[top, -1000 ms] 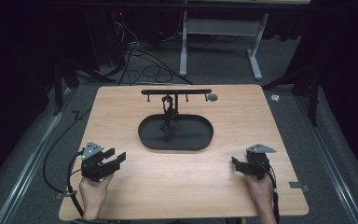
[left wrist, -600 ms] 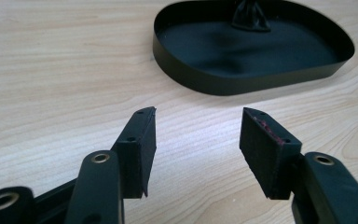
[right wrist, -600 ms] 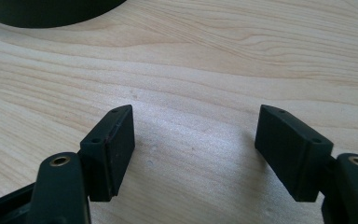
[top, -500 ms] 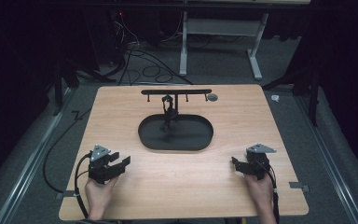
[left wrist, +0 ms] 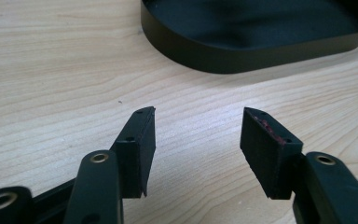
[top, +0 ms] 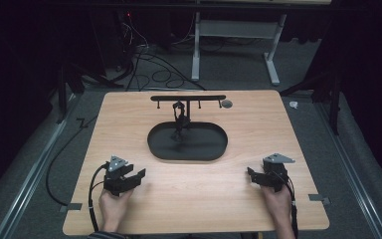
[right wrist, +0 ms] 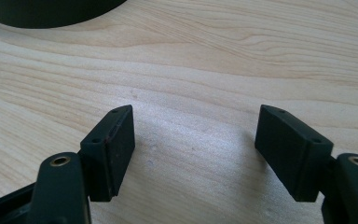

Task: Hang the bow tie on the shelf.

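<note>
- Two grippers low in the high view: left gripper [top: 135,175] and right gripper [top: 252,175], both with jaws apart, nothing between them.
- Black oval tray [top: 161,149] at centre, well apart from both.

Dim room, dark far wall. Grey carpet floor [top: 40,149] under a light wooden table [top: 129,124]. Loose black cables [top: 149,64] and a white desk frame [top: 234,35] far behind.

Bare wood lies between my left gripper [top: 138,175] and my right gripper [top: 251,175], open passage across the near table [top: 199,209]; ahead, the black oval tray [top: 186,152] blocks the middle, its wall close before my left jaws; behind it the T-shaped stand [top: 188,98] bars the way over, while both tray flanks stay free
</note>
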`<state>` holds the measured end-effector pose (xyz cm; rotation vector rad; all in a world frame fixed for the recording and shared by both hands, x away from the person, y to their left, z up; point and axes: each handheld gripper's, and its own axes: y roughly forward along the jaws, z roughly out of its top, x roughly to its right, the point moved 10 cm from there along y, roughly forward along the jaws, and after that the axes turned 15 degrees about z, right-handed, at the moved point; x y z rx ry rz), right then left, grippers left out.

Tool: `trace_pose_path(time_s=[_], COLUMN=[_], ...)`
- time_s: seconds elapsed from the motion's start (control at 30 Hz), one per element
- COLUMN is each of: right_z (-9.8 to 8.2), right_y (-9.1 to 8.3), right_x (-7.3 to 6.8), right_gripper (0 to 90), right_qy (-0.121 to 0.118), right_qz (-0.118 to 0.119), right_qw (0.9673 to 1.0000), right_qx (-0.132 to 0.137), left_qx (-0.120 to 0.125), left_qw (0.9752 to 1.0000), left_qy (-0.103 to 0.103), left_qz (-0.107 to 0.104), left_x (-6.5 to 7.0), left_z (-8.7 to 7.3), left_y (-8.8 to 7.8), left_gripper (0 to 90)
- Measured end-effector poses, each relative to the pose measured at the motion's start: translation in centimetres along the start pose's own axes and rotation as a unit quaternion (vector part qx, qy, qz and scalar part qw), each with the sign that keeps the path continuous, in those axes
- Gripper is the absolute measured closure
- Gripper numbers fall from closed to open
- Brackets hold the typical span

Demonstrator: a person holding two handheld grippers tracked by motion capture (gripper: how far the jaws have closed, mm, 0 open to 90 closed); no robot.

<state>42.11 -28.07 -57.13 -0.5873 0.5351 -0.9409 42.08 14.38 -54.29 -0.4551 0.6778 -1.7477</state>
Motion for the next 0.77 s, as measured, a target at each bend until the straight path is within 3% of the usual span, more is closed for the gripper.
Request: trace_pose_path(time_s=[0.1, 0.27, 0.47, 0.6, 0.77], right_z=[0.0, 0.0, 0.0, 0.0, 0.0], right_y=[0.0, 0.0, 0.0, 0.0, 0.0], right_x=[0.0, 0.0, 0.0, 0.0, 0.0], right_gripper=[29.8, 29.8, 29.8, 29.7, 29.7], right_qy=[0.001, 0.001, 0.001, 0.002, 0.001], right_qz=[0.000, 0.000, 0.000, 0.000, 0.000], right_qw=[1.0000, 1.0000, 1.0000, 1.0000, 1.0000], right_qx=[0.000, 0.000, 0.000, 0.000, 0.000], left_qx=[-0.001, 0.000, -0.014, 0.003, 0.001], left_qw=[0.9999, 0.9998, 0.9993, 0.9982, 0.9983], left_qy=[0.011, 0.012, 0.024, 0.041, 0.036], left_qz=[0.005, 0.014, 0.024, 0.043, 0.046], left_x=[0.3, 0.4, 0.4, 0.5, 0.5], left_z=[-0.1, -0.6, -1.6, -1.7, -1.8], left_y=[0.4, 1.3, 2.4, 2.6, 2.5], left_gripper=[45.4, 44.7, 43.3, 41.9, 39.2])
